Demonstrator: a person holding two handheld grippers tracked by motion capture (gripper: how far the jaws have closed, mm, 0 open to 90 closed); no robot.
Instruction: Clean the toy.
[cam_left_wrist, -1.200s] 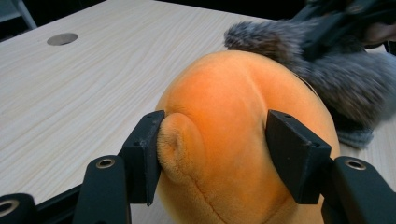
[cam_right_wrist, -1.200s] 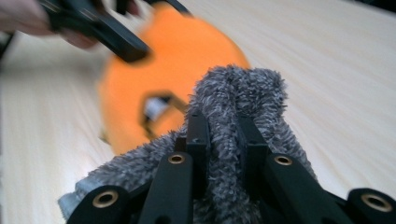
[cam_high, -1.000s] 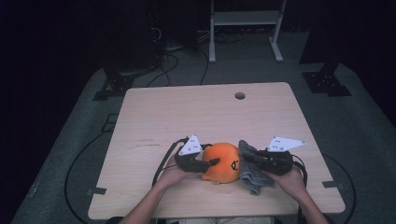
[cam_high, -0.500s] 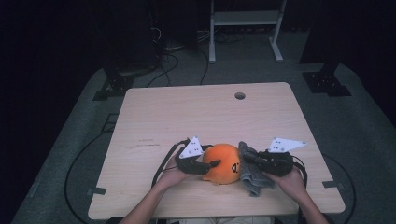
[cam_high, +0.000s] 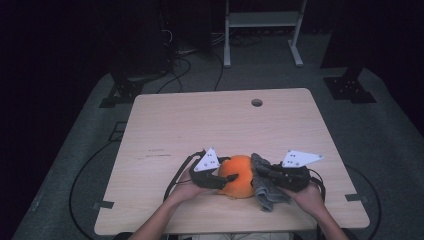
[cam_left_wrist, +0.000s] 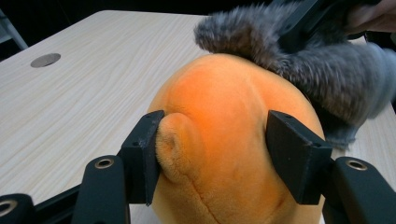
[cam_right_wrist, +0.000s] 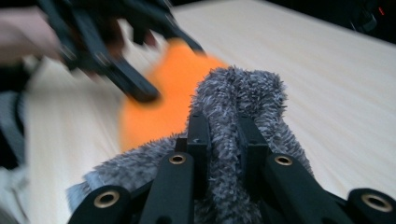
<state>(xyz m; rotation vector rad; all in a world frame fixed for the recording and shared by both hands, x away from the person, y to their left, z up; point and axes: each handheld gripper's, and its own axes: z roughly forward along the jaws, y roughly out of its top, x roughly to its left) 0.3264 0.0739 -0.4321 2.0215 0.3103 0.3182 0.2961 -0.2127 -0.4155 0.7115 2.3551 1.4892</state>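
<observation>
An orange plush toy (cam_high: 239, 176) sits near the front edge of the wooden table (cam_high: 220, 125). My left gripper (cam_high: 227, 178) is shut on it: in the left gripper view both jaws press into the orange plush toy (cam_left_wrist: 224, 140), one against a small rounded ear. A grey fuzzy cloth (cam_high: 267, 187) lies against the toy's right side. My right gripper (cam_high: 265, 175) is shut on a fold of that grey cloth (cam_right_wrist: 233, 121), which bulges up between its jaws. Part of the cloth (cam_left_wrist: 303, 60) drapes over the toy's far side.
A round cable hole (cam_high: 257, 102) sits in the table's far edge. Cables trail from both grippers over the front of the table. A white metal stand (cam_high: 262, 25) and floor cables (cam_high: 185, 65) lie beyond the table on grey carpet.
</observation>
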